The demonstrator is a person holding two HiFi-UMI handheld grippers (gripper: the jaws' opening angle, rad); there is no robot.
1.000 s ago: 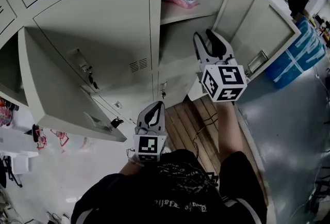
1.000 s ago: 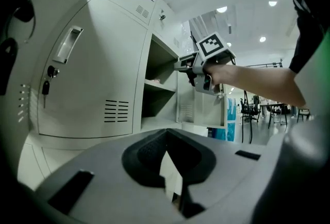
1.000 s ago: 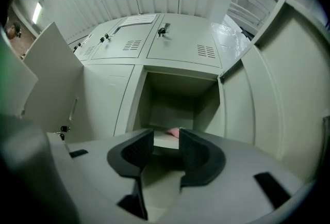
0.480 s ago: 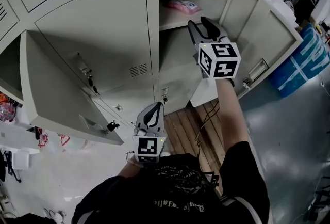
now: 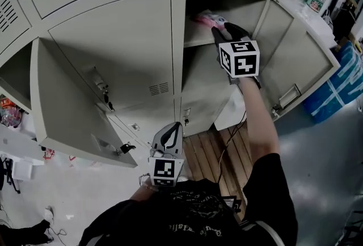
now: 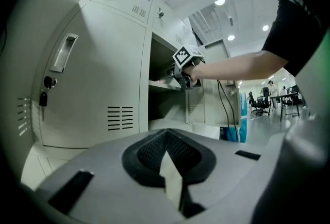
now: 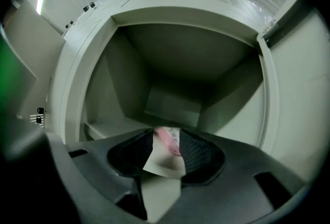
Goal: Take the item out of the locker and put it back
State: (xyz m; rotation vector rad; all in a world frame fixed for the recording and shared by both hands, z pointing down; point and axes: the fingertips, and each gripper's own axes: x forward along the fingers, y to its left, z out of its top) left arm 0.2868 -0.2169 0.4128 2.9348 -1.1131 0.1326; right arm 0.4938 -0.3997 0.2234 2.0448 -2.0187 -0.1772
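A pink packaged item (image 5: 205,17) lies on the upper shelf (image 5: 195,41) of an open grey locker. My right gripper (image 5: 222,30) reaches up to that shelf's front edge, its tips right at the item. In the right gripper view the item (image 7: 171,141) shows through the gap between the open jaws of the right gripper (image 7: 165,134), and the pads do not press on it. My left gripper (image 5: 172,127) hangs low by the person's body, shut and empty, pointing at the lockers. The left gripper view also shows the right gripper (image 6: 179,74) at the shelf.
The locker's door (image 5: 295,52) stands open to the right of my right arm. Another open door (image 5: 62,109) juts out at the left. A wooden pallet (image 5: 212,148) with a black cable lies on the floor below. Blue sheeting (image 5: 340,80) is at far right.
My right gripper has risen and gone forward, from below the shelf up to the pink item at the shelf's edge. The left gripper has stayed low.
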